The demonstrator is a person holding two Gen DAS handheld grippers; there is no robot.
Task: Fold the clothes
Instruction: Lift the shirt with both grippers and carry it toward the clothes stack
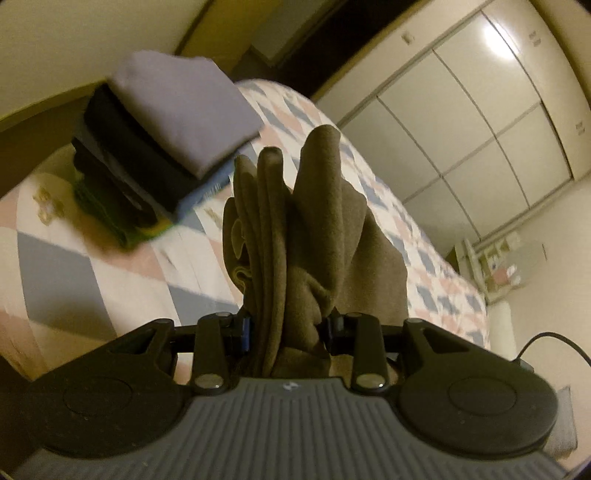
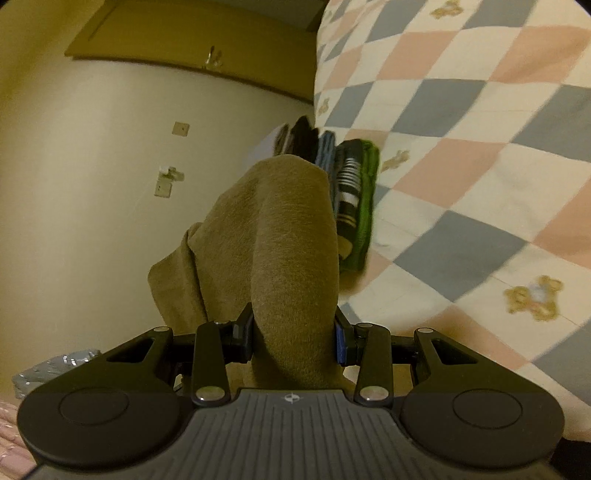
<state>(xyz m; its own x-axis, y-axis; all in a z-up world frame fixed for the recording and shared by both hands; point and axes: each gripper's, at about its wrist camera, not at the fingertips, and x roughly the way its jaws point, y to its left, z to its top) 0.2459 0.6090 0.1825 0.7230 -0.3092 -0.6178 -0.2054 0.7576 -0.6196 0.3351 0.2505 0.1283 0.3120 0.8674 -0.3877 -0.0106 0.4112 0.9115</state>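
My left gripper (image 1: 286, 326) is shut on a bunched brown garment (image 1: 295, 229) that stands up in folds between the jaws, above the checked quilt (image 1: 122, 280). My right gripper (image 2: 293, 341) is shut on the same kind of brown cloth (image 2: 280, 236), which fills the gap between the jaws and hides the fingertips. A stack of folded clothes (image 1: 162, 147), grey on top with black, blue and green below, lies on the quilt to the left of the left gripper. The stack also shows in the right wrist view (image 2: 347, 192), just beyond the brown cloth.
The bed with its pink, blue and white checked quilt (image 2: 461, 147) fills most of both views. White wardrobe doors (image 1: 461, 110) stand beyond the bed. A beige wall (image 2: 92, 184) and a wooden door (image 2: 166, 33) lie left in the right wrist view.
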